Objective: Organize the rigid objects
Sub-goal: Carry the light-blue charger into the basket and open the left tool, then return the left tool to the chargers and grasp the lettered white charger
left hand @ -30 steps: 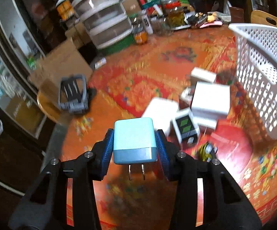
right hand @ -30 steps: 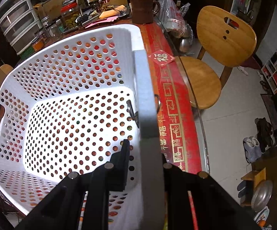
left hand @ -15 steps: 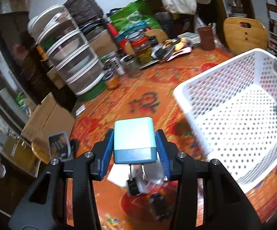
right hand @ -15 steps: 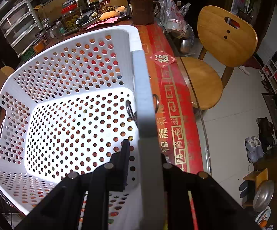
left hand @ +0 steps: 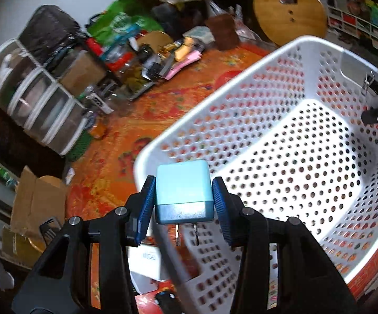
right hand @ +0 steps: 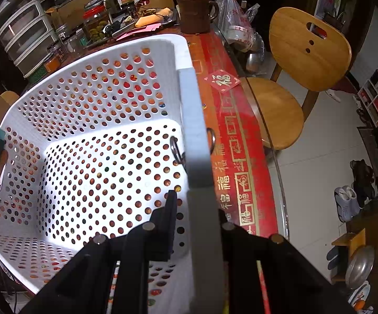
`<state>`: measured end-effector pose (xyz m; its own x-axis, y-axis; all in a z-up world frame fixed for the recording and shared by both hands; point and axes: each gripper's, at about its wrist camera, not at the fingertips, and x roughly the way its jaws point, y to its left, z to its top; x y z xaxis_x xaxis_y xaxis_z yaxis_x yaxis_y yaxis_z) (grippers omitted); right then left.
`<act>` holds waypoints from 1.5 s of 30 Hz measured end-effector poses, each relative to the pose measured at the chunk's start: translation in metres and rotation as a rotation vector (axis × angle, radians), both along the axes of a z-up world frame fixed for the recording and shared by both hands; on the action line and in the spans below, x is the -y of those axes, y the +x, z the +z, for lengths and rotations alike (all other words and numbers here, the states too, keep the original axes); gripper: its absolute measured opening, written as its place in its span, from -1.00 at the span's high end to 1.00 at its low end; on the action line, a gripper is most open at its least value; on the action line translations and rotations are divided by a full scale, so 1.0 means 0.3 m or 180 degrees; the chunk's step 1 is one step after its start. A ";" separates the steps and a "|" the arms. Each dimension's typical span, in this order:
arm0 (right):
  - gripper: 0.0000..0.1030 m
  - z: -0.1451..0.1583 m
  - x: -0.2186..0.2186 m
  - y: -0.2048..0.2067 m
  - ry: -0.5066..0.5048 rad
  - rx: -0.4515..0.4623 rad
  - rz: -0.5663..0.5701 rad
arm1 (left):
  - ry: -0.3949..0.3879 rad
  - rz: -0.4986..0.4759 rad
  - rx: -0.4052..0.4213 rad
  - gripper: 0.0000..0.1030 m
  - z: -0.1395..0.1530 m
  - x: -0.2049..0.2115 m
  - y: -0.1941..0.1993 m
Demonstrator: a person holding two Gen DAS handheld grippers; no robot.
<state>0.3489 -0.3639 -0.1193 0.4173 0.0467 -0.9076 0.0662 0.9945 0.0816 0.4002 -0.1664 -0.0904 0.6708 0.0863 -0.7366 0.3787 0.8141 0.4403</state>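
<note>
Both grippers are gripping: one a charger, one the basket rim.

The left gripper [left hand: 183, 204] is pinching a light blue charger [left hand: 183, 192] between its blue pads [left hand: 145, 206], prongs pointing down, low in the frame over the near corner of the white basket [left hand: 320, 120]. The right gripper [right hand: 196, 209] is clamping tight on the basket rim [right hand: 194, 136], lower centre.

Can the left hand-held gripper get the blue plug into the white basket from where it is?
Probably yes. The left hand-held gripper holds the blue plug right at the white basket rim, and the basket looks open and empty. The right hand-held gripper clamps the far rim, off to the side.
</note>
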 end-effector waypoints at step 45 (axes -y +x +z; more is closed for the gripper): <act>0.70 0.004 -0.014 -0.003 -0.0083 0.0006 -0.0049 | -0.0954 0.0795 -0.0338 -0.95 -0.186 -0.717 -0.037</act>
